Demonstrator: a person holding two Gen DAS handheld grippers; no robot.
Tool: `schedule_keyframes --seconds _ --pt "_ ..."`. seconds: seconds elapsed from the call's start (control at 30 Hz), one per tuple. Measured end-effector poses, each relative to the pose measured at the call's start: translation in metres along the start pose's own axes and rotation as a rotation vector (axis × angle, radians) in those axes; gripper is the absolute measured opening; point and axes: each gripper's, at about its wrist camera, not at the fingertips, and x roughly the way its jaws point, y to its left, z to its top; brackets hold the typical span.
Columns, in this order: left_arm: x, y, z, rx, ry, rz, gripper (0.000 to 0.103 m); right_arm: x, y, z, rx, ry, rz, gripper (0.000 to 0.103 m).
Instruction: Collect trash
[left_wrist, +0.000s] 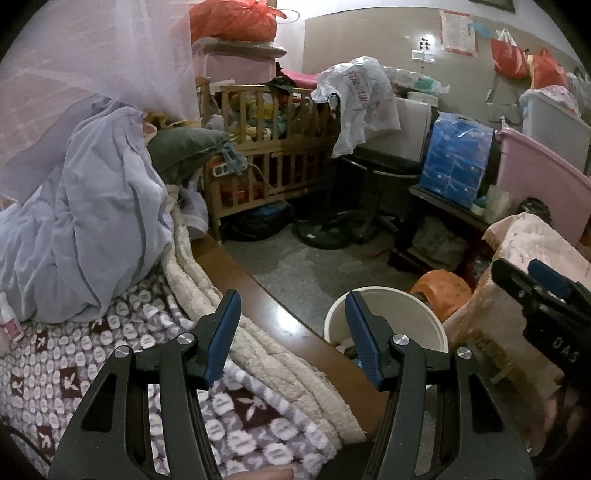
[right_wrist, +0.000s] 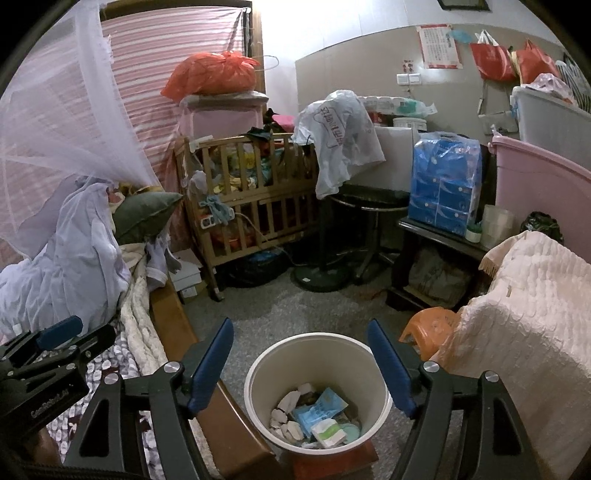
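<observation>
A white round bin (right_wrist: 373, 373) stands on the floor beside the wooden bed edge. Several wrappers and papers (right_wrist: 317, 417) lie in it. My right gripper (right_wrist: 301, 332) is open and empty, straight above the bin. My left gripper (left_wrist: 293, 302) is open and empty over the bed edge, with the bin (left_wrist: 428, 317) just to its right. The right gripper (left_wrist: 546, 284) shows at the right of the left wrist view. The left gripper (right_wrist: 62, 332) shows at the left of the right wrist view.
A bed with a patterned blanket (left_wrist: 92, 347) and lilac bedding (left_wrist: 92, 221) lies left. A wooden crib (right_wrist: 251, 199), a fan stand (right_wrist: 321, 277), a low dark table (right_wrist: 439, 236), an orange stool (right_wrist: 432, 328) and a pink covered seat (right_wrist: 528, 325) ring the grey floor (right_wrist: 295, 310).
</observation>
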Motion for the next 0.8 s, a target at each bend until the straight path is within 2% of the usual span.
schedule_keyframes --seconds 0.8 --pt "0.0067 0.0003 -0.0039 0.006 0.006 -0.002 0.057 0.0042 -0.0058 0.0038 0.001 0.015 -0.005 0.076"
